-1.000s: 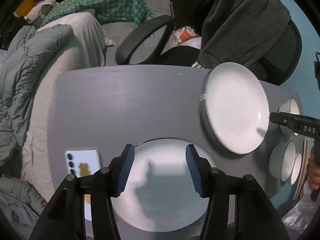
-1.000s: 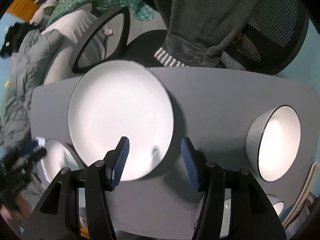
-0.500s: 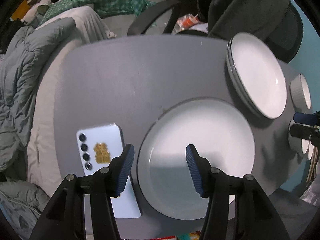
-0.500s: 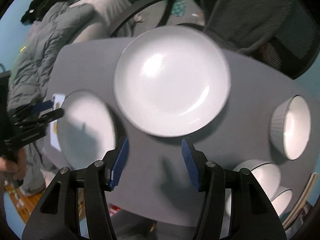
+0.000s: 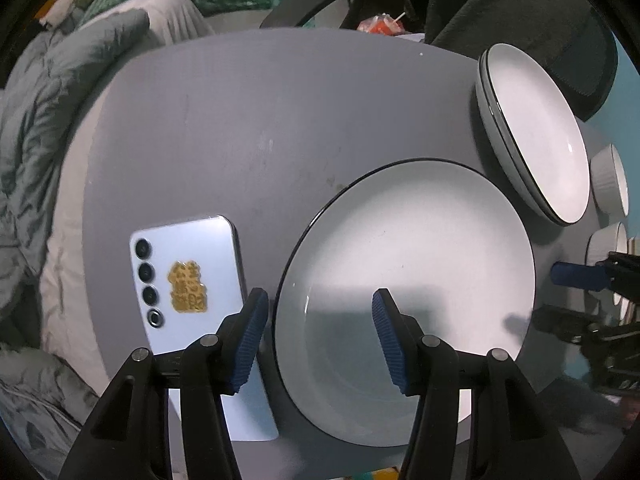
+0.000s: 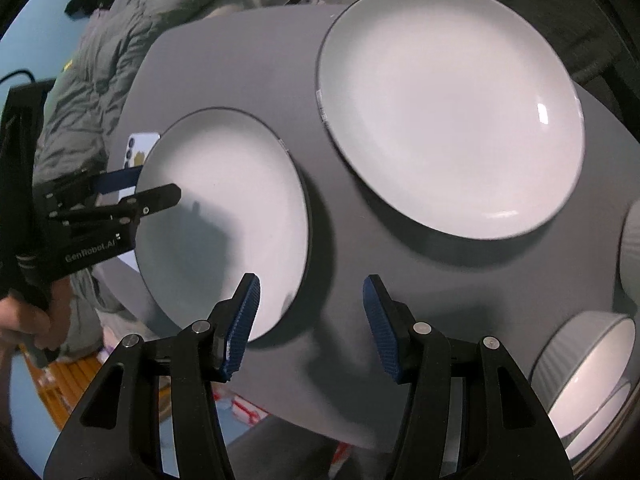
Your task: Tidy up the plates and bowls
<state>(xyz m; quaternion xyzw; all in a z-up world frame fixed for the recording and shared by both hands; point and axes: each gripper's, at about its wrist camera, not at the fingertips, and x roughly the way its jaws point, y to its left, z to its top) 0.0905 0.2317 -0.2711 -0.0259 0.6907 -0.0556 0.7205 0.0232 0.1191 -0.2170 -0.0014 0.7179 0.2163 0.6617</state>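
Observation:
A single white plate (image 5: pixel 404 280) with a dark rim lies on the grey table (image 5: pixel 260 120) near its front edge. My left gripper (image 5: pixel 316 340) is open and empty, its jaws astride the plate's near left rim, above it. A stack of white plates (image 5: pixel 536 136) sits at the back right. In the right wrist view the single plate (image 6: pixel 224 216) is on the left and the stack (image 6: pixel 448 120) at the upper right. My right gripper (image 6: pixel 306 328) is open and empty above bare table at the single plate's right edge. White ribbed bowls (image 6: pixel 588 376) sit at the right.
A pale blue phone (image 5: pixel 188 280) lies face down left of the single plate. An office chair draped in dark cloth (image 5: pixel 520 4) stands behind the table. A grey duvet (image 5: pixel 36 120) lies to the left. More bowls (image 5: pixel 610 180) line the table's right edge.
Both grippers have pulled back and up from the plates. The left now sits lower over the single plate's near rim; the right has swung left toward that plate. Both stay open.

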